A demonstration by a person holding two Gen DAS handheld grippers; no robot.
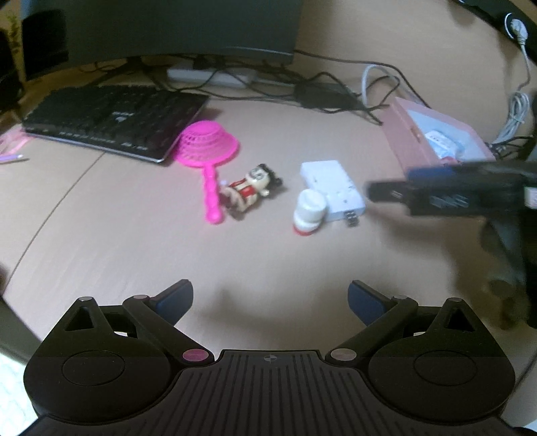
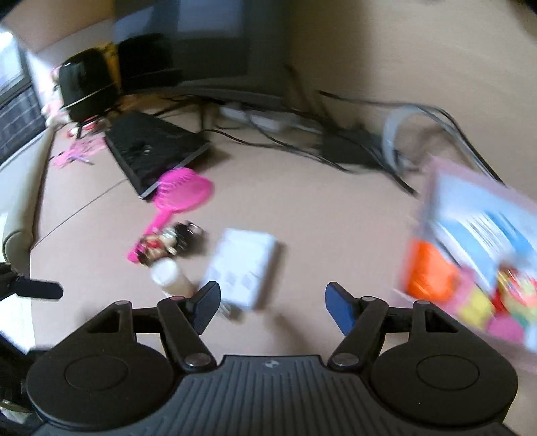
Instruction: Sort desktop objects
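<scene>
On the beige desk lie a pink toy strainer (image 1: 208,147) (image 2: 181,194), a small figurine (image 1: 250,189) (image 2: 171,241), a white bottle with a red base (image 1: 310,211) (image 2: 167,275) and a flat white box (image 1: 335,187) (image 2: 243,268). A pink storage box (image 1: 439,137) (image 2: 480,261) on the right holds an orange item (image 2: 426,275) and other bright pieces. My left gripper (image 1: 270,298) hovers open over bare desk, short of the objects. My right gripper (image 2: 273,303) (image 1: 402,184) is open with nothing between its fingers, between the white box and the pink box; its view is blurred.
A black keyboard (image 1: 114,117) (image 2: 154,147) lies behind the strainer, under a monitor (image 1: 167,26). Tangled cables and a power strip (image 1: 214,75) run along the back. A black speaker (image 2: 84,84) stands at the far left. Pink clutter (image 2: 77,152) lies left of the keyboard.
</scene>
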